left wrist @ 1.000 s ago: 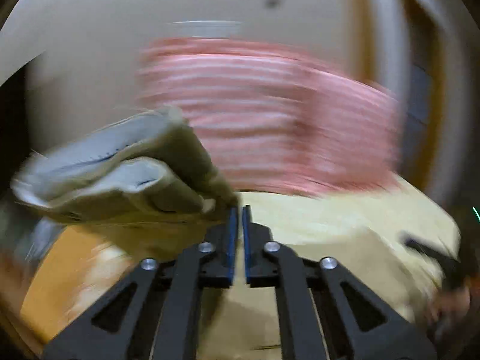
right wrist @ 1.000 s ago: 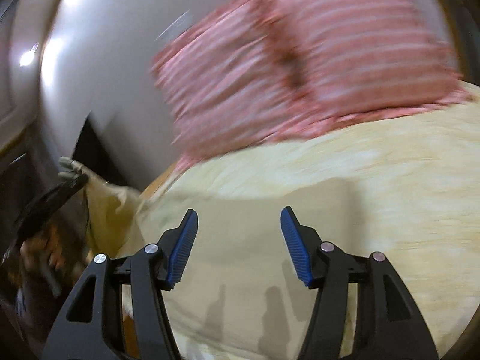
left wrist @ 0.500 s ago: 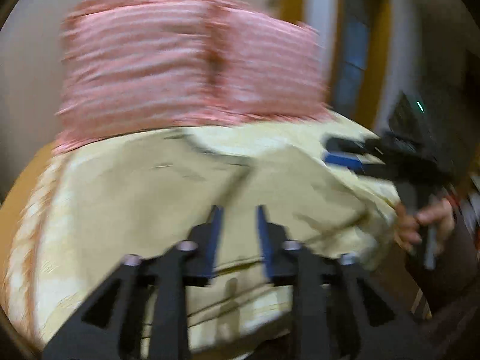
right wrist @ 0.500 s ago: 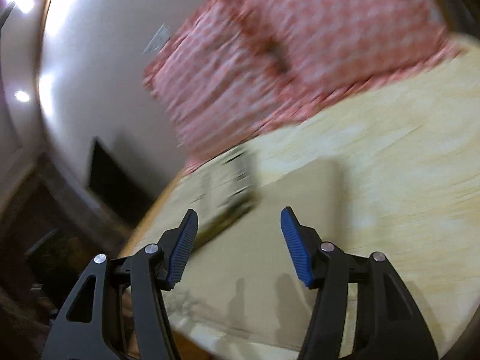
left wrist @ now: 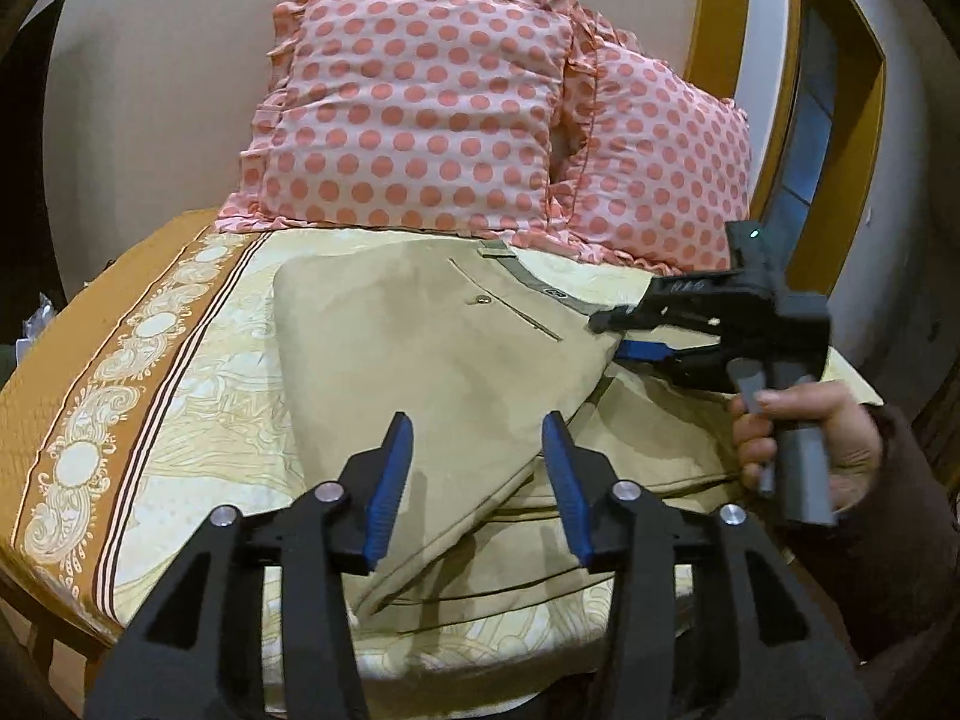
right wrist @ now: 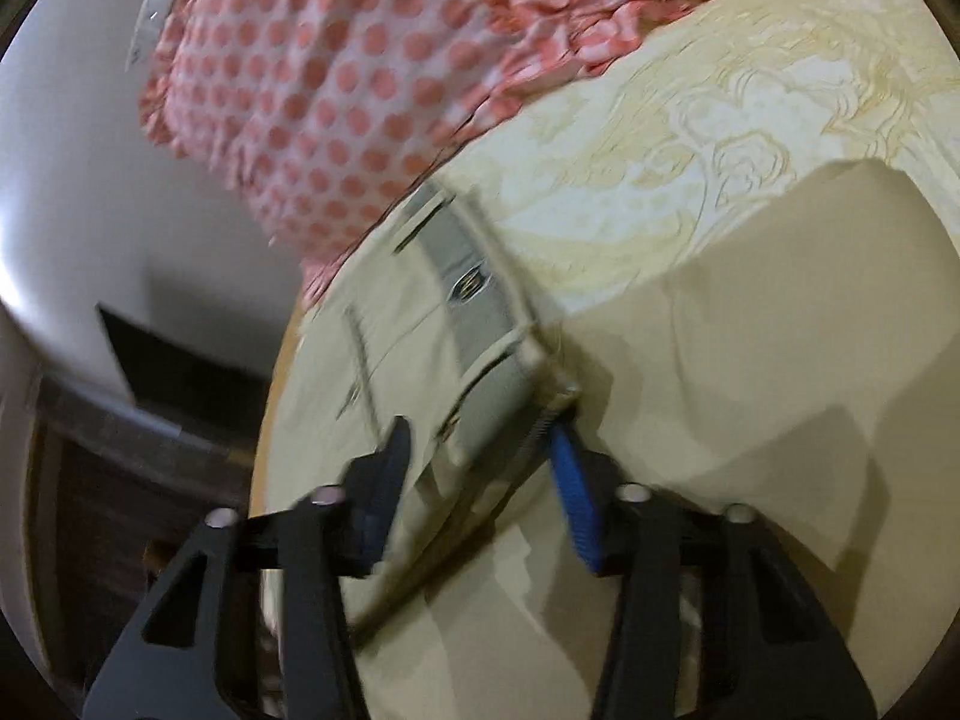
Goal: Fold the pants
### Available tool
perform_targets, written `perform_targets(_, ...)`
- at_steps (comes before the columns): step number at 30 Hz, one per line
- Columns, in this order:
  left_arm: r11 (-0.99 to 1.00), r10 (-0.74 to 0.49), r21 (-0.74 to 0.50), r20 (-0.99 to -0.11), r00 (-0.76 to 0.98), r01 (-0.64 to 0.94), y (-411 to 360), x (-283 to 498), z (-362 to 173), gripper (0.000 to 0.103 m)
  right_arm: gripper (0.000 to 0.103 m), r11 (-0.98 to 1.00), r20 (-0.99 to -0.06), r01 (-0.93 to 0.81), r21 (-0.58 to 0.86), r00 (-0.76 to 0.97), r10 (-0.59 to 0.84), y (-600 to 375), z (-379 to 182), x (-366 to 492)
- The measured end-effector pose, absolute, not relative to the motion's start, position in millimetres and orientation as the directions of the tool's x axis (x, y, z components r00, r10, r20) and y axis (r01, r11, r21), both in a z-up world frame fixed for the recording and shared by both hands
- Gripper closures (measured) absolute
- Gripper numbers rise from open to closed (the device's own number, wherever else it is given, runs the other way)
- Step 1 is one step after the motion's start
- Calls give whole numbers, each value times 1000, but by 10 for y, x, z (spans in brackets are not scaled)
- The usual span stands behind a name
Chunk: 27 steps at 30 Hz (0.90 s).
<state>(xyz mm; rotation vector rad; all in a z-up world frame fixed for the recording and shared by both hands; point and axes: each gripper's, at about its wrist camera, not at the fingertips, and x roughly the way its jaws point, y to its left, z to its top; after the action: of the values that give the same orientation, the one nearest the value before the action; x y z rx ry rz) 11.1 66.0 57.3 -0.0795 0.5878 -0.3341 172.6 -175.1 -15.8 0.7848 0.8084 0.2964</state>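
Both claws gape apart: the left claw (left wrist: 477, 474) hovers above the folded beige cotton pants (left wrist: 432, 354), whose grey-lined waistband (right wrist: 480, 324) sits between the right claw's (right wrist: 480, 480) fingers.

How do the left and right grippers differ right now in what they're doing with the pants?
The left gripper hangs open over the middle of the khaki pants with nothing between its pads; the right gripper has the waistband corner between its open fingers. The left points toward the polka-dot pillows; the right comes in from the side. Both have black frames with blue pads.
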Motion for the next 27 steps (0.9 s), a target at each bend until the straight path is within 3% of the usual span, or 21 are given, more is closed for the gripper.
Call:
perform_targets(4,945,-328,-181,-521,788,273,729,80,587,54,89,616,-405,-37,787,723,560,-1907,-49,1584)
perform_targets(6,948,-319,-182,-515,795,263,773,66,595,52,91,617,-336,-101,781,765,550,-1977,144,1290)
perform_targets(10,950,-311,-197,-509,802,243,867,104,582,51,91,677,-288,-135,724,832,475,-2116,333,608)
perform_targets(14,949,-312,-203,-517,797,240,886,186,557,49,91,726,-368,13,687,869,332,-2378,-5,-19)
perform_targets(15,949,-315,-201,-520,794,245,865,223,545,49,90,743,-427,62,666,849,311,-2409,-161,-75)
perform_targets(17,946,-324,-199,-528,785,256,819,292,534,47,90,763,-458,59,644,828,322,-2398,-290,-57)
perform_targets(18,942,-337,-201,-533,776,271,777,335,527,46,88,791,-466,45,611,828,313,-2379,-262,-75)
perform_targets(20,932,-362,-203,-543,758,300,700,394,517,42,72,849,-440,39,527,868,232,-2388,-72,-154)
perform_targets(21,923,-384,-200,-547,744,329,632,425,515,40,51,869,-419,44,492,887,193,-2393,14,-169)
perform_targets(22,917,-396,-194,-549,736,349,573,445,512,37,40,900,-364,39,434,921,135,-2397,154,-178)
perform_targets(25,899,-426,-177,-565,707,400,375,533,464,27,37,930,-343,-31,366,925,166,-2353,276,84)
perform_targets(27,891,-438,-200,-619,652,408,271,665,339,27,37,924,-423,-77,374,873,244,-2312,172,387)
